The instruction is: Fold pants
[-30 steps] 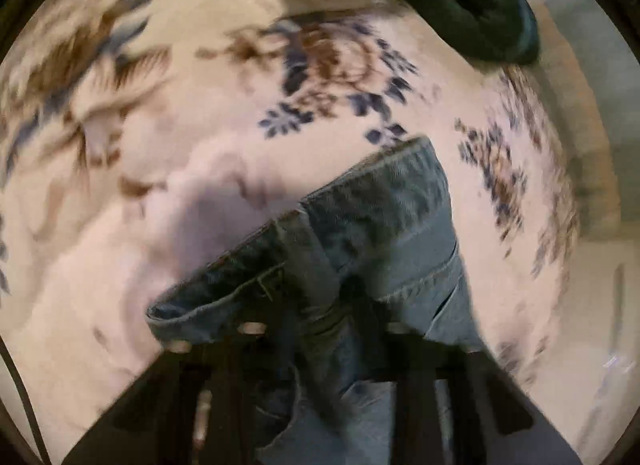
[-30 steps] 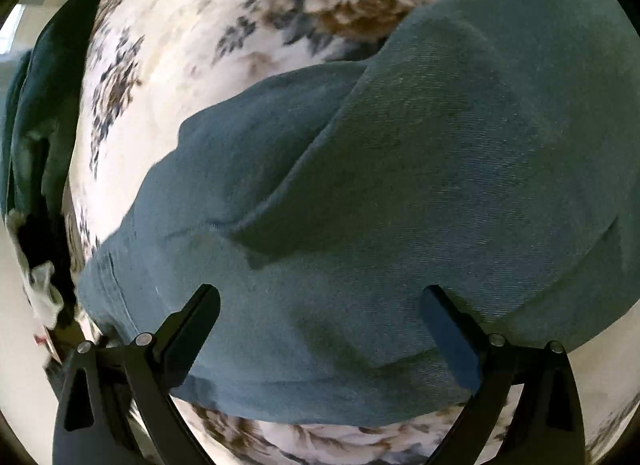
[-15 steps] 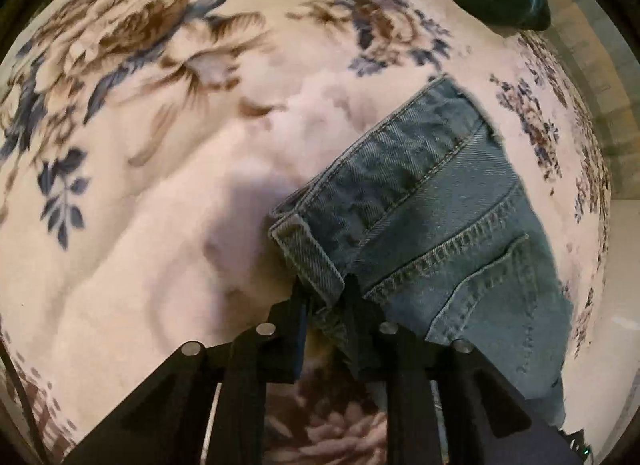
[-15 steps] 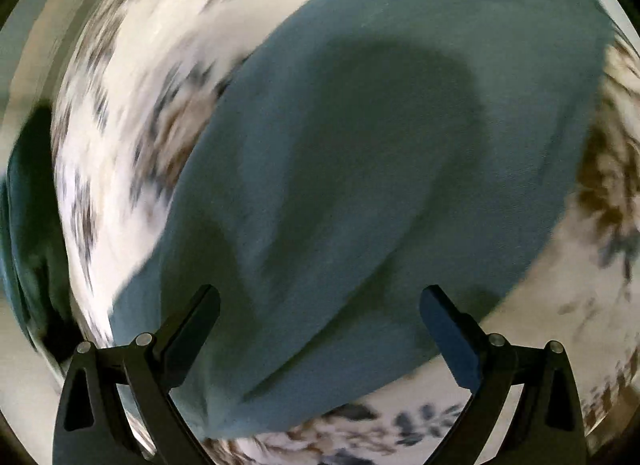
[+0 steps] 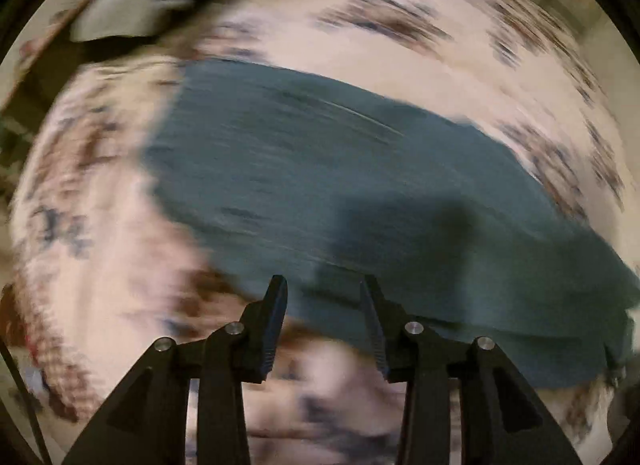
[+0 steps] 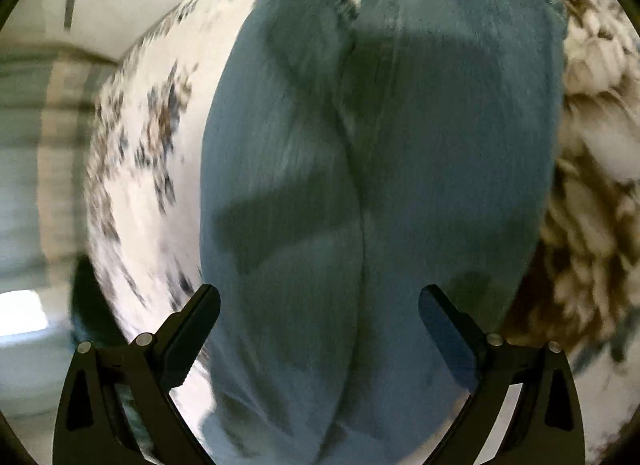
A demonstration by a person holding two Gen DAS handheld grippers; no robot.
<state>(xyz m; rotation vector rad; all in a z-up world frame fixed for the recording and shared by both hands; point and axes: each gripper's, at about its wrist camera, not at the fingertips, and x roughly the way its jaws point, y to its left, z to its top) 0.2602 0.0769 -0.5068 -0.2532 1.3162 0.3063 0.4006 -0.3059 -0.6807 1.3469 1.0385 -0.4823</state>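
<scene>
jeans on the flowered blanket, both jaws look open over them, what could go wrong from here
1. The jeans lie loose under the open right gripper; a careless pass could drag the two stacked layers apart.
2. The left gripper, whose jaws have just been opening with nothing between them, hangs over the denim edge; closing here might also pinch the flowered blanket.
3. The left view is blurred, so a grab now may miss.

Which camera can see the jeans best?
The right wrist view. The jeans fill its middle, with both legs side by side, their hems at the top and the centre crease showing. The left wrist view shows only a motion-blurred blue band across the floral cover, without seams or hems.
</scene>
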